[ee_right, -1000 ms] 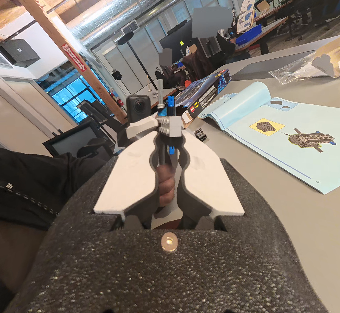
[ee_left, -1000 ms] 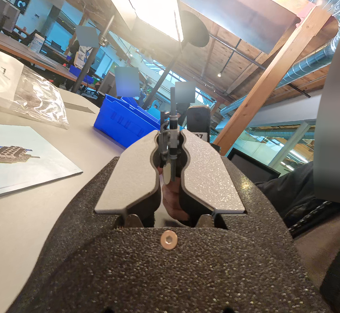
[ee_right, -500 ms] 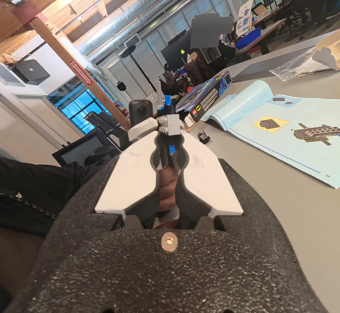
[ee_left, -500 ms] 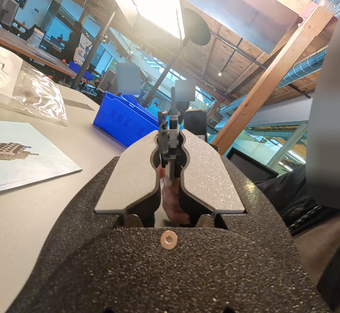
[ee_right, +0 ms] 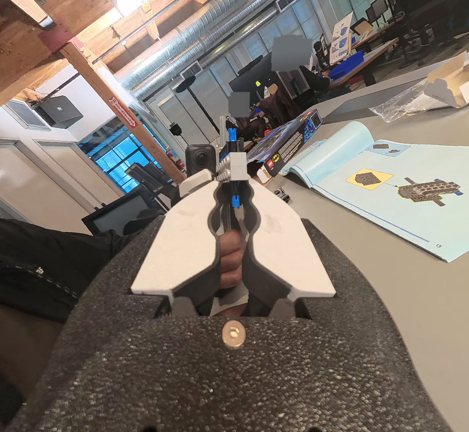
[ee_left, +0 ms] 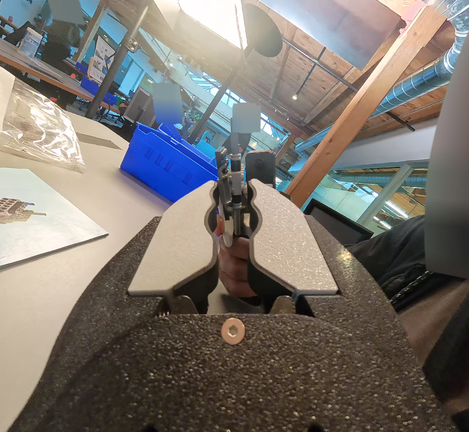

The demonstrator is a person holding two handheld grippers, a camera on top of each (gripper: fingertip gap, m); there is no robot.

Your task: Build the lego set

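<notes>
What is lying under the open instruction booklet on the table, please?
In the right wrist view, the open instruction booklet lies flat on the grey table; only table shows around its edges. Anything beneath its pages is covered and cannot be seen.

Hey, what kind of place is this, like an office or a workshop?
Probably an open-plan office or lab workspace: exposed wooden beams and metal ducts overhead, desks with monitors behind, and a grey table holding a brick-building instruction booklet.
</notes>
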